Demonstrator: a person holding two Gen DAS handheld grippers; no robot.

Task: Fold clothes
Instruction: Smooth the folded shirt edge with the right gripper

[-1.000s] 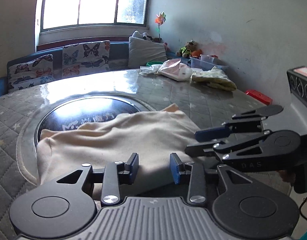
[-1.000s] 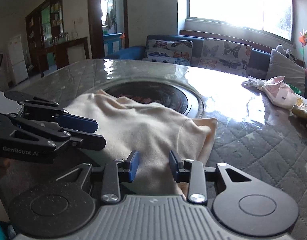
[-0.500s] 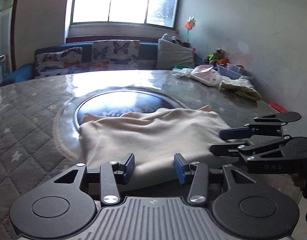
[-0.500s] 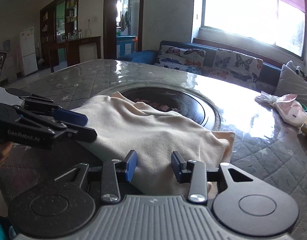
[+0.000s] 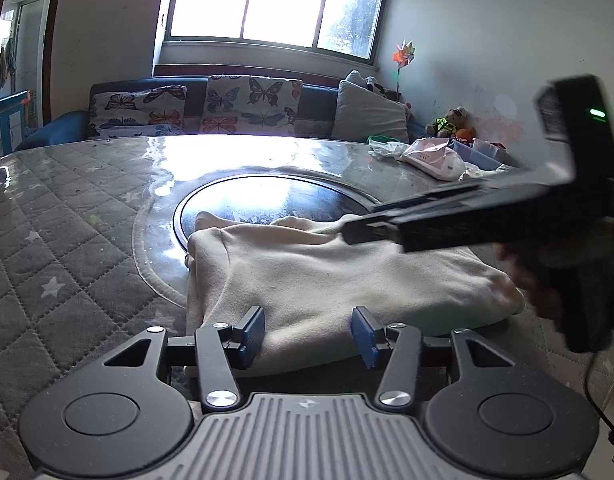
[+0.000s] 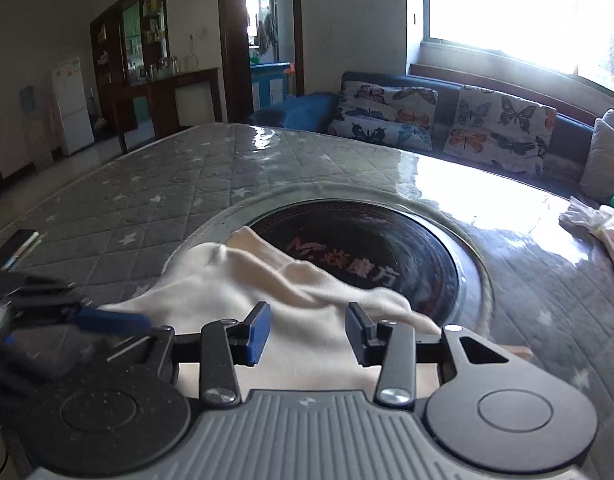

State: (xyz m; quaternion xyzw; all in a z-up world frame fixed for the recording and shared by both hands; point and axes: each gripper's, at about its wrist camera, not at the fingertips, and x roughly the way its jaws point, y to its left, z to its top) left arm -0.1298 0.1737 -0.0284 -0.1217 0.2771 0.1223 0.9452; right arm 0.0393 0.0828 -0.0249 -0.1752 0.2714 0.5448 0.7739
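While its two blue-padded fingers stand wide apart with nothing between them, the left gripper (image 5: 309,332) hangs level just at the near hem of the cream garment (image 5: 331,272), which shows through the gap. Seen from the right wrist camera, the right gripper (image 6: 307,332) is spread just as wide and likewise holds nothing, poised low over the same cloth (image 6: 267,292). From the left wrist view that right gripper (image 5: 363,224) reaches in from the right side, blurred, its tips over the far edge of the garment; whether they touch the fabric cannot be told. A bare hand (image 5: 523,276) wraps its dark handle. The garment is soft, fleecy and folded into a rough rectangle, with a rounded bulge at its left corner and a loose flap lying toward the middle of the table. It lies partly on a glossy black round inset (image 6: 367,248) with red lettering, and partly on the grey quilted, star-printed table cover (image 5: 67,248) under a shiny clear sheet. Farther off, a pink and white bag (image 5: 431,158) rests near the table's far right edge, and butterfly cushions (image 5: 251,104) line a blue sofa (image 6: 303,110) under the bright window (image 5: 275,4).
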